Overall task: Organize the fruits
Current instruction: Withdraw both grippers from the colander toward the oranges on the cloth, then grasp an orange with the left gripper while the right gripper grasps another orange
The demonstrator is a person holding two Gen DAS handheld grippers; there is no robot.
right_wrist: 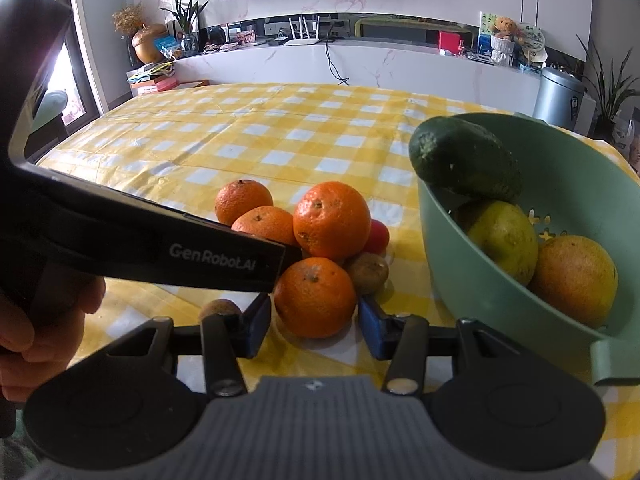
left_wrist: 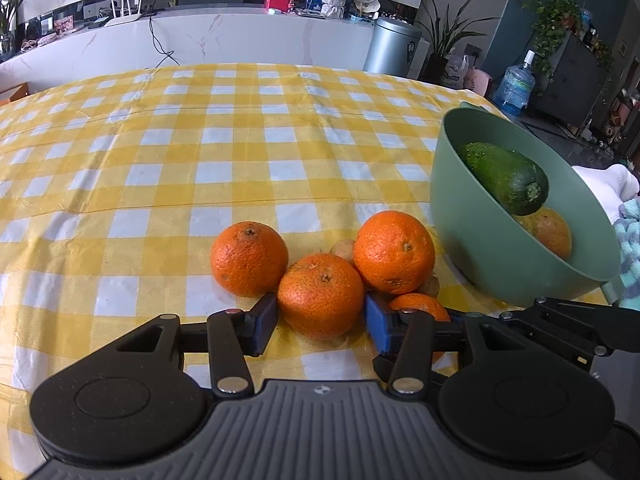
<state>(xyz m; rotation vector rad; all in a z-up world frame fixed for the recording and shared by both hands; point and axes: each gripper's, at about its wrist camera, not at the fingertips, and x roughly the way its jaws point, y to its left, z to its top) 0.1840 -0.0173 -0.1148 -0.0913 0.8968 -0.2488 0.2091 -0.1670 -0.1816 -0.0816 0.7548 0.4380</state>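
Only the right view shows a red fruit [right_wrist: 378, 236]; each tool, left [left_wrist: 320, 322] and right [right_wrist: 315, 320], half-open, straddles an orange, contact unclear.

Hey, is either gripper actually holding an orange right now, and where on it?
Each blue-padded gripper straddles an orange: left gripper, right gripper. Whether the pads press its sides cannot be told.

Bright daylight, soft shadows, fisheye bending at edges, near foreground slightly blurred
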